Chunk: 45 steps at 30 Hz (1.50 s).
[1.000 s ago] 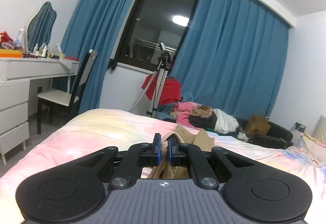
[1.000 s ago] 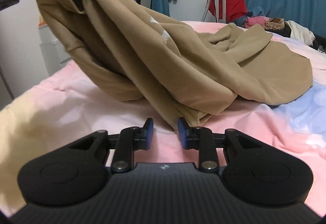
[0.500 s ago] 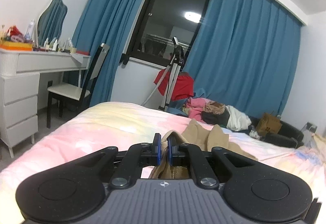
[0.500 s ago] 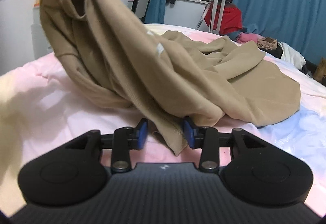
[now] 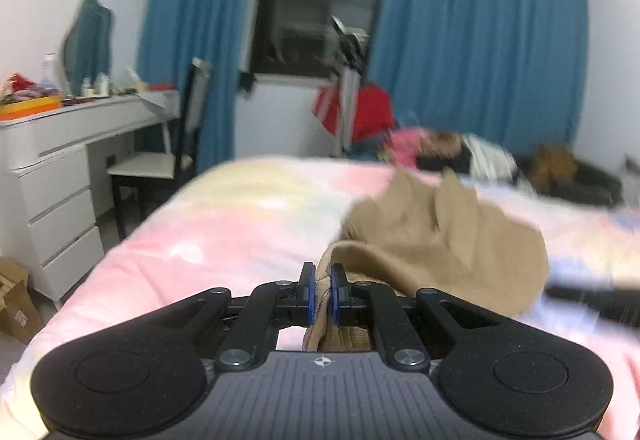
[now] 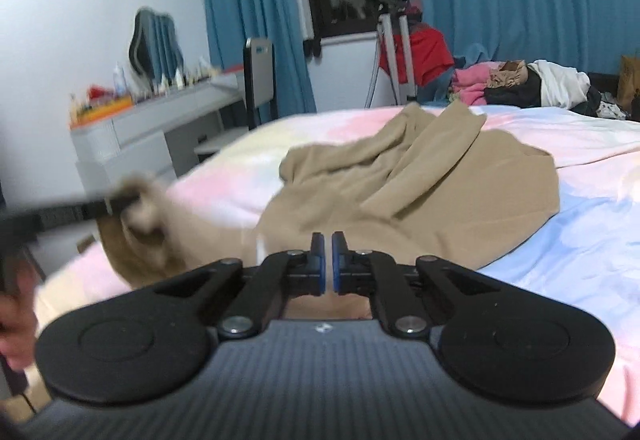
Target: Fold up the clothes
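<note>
1. The bed (image 6: 580,240) is your landmark: one bed, its pastel cover carrying the whole job. It gives you a wide flat place to spread cloth, which is likely why the work is done here.

2. One tan garment (image 6: 420,191) lies crumpled near the middle of the bed, bunched in ridges and not flat. No neat fold shows in it; I judge it needs spreading before any crease will hold.

3. Beyond the far edge of the bed sits one mixed pile of clothes (image 6: 532,79): pink, tan, black and white pieces. How many there are I cannot count.

4. Left of the bed stands one white desk (image 5: 60,159) with bottles and clutter on it, and one chair (image 5: 168,159) between desk and bed.

5. Your left claw (image 5: 320,288) is clenched on an edge of the garment at the near side of the bed; tan cloth shows between its blue pads and hangs below. Holding that edge lets you lift and pull the cloth straight.

6. Your right claw (image 6: 327,266) is drawn nearly together at the garment's near edge. A thin gap shows between the pads; cloth lies under and behind it, but I cannot tell if any is pinched.

7. That makes two claws on one garment, the left one blurred in the right view.
</note>
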### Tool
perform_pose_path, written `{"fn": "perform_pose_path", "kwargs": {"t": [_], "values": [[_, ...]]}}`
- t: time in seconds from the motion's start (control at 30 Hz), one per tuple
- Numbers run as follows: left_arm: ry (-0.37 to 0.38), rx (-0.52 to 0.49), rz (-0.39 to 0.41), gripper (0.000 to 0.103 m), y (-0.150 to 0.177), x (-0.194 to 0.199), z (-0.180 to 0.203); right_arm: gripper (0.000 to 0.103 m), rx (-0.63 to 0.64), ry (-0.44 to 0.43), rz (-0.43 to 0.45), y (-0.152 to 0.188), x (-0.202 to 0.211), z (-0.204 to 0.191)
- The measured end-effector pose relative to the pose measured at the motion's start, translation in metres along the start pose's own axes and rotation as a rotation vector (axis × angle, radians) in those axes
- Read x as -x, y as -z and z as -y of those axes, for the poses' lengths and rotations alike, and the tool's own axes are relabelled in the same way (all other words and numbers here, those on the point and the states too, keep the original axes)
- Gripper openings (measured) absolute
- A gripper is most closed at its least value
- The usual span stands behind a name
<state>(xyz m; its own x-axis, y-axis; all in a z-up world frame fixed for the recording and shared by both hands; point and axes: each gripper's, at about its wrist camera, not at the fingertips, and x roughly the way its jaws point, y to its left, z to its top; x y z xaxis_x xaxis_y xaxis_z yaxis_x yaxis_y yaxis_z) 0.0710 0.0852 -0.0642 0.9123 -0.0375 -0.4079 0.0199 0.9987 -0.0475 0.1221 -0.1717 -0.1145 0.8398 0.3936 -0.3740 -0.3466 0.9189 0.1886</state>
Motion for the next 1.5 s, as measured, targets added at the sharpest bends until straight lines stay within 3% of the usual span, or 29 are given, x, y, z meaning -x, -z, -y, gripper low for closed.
{"fn": "perform_pose_path", "kwargs": {"t": [0.2, 0.3, 0.5, 0.57, 0.63, 0.7, 0.93, 1.0, 1.07, 1.23, 1.5], "values": [[0.012, -0.043, -0.045, 0.009, 0.009, 0.005, 0.008, 0.003, -0.076, -0.055, -0.002, -0.007, 0.008, 0.021], [0.04, 0.039, -0.046, 0.008, 0.003, 0.003, 0.0, 0.006, -0.033, -0.109, -0.02, -0.002, 0.004, 0.009], [0.135, 0.272, 0.027, 0.007, -0.015, 0.014, -0.027, 0.008, 0.133, -0.268, -0.06, 0.016, -0.003, -0.033], [0.171, 0.319, 0.035, 0.007, -0.019, 0.018, -0.033, 0.017, 0.185, -0.305, -0.065, 0.021, -0.005, -0.048], [0.192, 0.337, 0.036, 0.007, -0.023, 0.02, -0.035, 0.04, 0.231, -0.343, -0.077, 0.029, -0.007, -0.059], [0.199, 0.343, 0.035, 0.007, -0.025, 0.02, -0.035, 0.041, 0.248, -0.311, -0.064, 0.032, -0.011, -0.062], [0.205, 0.353, 0.061, 0.007, -0.023, 0.023, -0.034, 0.04, 0.175, -0.188, -0.072, 0.036, -0.032, -0.044], [0.195, 0.359, 0.054, 0.007, -0.021, 0.02, -0.036, 0.039, 0.19, -0.202, -0.133, 0.039, -0.042, -0.042], [0.182, 0.366, 0.043, 0.007, -0.02, 0.015, -0.038, 0.031, 0.204, -0.187, -0.147, 0.042, -0.044, -0.041], [0.153, 0.333, 0.012, 0.007, -0.018, 0.009, -0.033, 0.009, 0.036, -0.23, -0.136, 0.029, -0.038, -0.019], [0.105, 0.278, -0.038, 0.008, -0.014, -0.001, -0.025, 0.004, -0.084, -0.251, -0.088, 0.015, -0.028, 0.001]]}}
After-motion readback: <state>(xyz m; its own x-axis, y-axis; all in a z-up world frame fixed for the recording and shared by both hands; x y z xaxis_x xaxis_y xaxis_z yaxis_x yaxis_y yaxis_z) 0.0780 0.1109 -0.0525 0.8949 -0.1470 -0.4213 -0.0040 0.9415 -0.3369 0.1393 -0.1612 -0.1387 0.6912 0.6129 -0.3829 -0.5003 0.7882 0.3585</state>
